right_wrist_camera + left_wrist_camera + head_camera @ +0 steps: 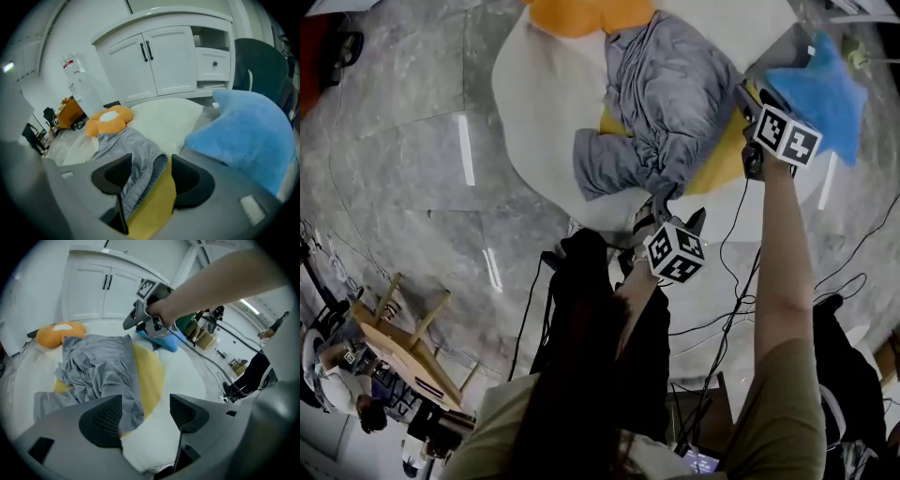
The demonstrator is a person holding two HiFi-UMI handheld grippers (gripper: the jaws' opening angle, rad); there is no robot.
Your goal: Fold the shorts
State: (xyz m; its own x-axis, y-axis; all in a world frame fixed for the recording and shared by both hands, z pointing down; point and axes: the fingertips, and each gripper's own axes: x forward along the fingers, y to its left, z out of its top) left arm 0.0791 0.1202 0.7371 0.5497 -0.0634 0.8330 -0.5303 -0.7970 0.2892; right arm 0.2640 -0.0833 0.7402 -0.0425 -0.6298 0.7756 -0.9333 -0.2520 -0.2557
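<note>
On round white mattress (marble floor around): shorts; left gripper, right gripper fingers apart.

Shorts matt crumpled cloth; floor glossy stone.

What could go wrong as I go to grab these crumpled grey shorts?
The right tool is open over the waistband of the grey shorts and the yellow cloth beneath, so it may pinch both. The left tool, open at the shorts' edge, may catch the white surface instead.
</note>
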